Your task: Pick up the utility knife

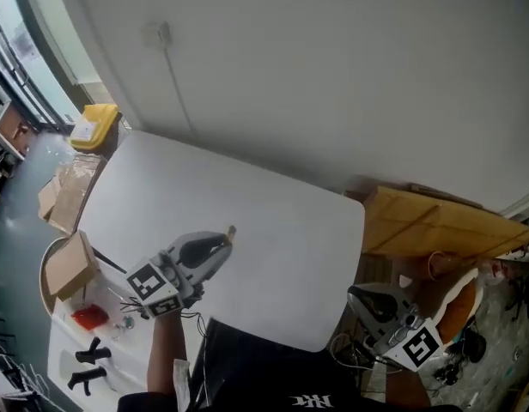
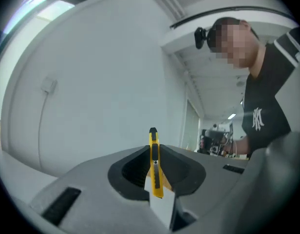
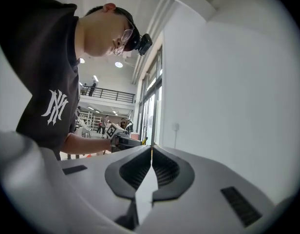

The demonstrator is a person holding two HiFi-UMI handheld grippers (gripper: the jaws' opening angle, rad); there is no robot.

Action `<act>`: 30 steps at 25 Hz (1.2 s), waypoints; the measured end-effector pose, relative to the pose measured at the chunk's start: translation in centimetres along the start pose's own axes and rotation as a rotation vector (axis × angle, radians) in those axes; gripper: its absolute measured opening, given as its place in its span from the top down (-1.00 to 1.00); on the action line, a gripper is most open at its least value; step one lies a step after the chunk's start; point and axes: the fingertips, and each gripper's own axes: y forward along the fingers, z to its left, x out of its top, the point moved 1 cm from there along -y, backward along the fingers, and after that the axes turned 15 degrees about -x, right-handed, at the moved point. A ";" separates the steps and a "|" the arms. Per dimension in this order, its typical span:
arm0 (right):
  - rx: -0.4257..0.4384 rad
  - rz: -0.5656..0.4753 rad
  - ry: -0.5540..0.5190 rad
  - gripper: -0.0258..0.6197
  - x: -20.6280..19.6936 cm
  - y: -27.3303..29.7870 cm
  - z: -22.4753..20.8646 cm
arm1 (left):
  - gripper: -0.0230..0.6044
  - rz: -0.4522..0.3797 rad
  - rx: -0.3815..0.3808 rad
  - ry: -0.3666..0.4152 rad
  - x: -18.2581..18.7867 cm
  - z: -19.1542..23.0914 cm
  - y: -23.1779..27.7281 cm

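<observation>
The yellow utility knife stands clamped between the jaws of my left gripper, its black tip poking out past them toward a white wall. In the head view my left gripper hangs over the near left part of the white table, and the knife's tip shows beyond its fingers. Off the table's near right corner, my right gripper is held level. In its own view the right gripper has its jaws closed together with nothing between them. The left gripper shows small behind it.
A cardboard box, a red object and black clamps lie at the table's left end. A yellow box sits beyond the far left corner. A wooden board lies to the right of the table. A person's dark shirt is close by.
</observation>
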 end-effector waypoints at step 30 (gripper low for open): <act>-0.020 -0.462 0.504 0.91 10.3 -30.3 16.3 | 0.74 -0.306 -0.263 0.056 8.1 -41.9 -12.1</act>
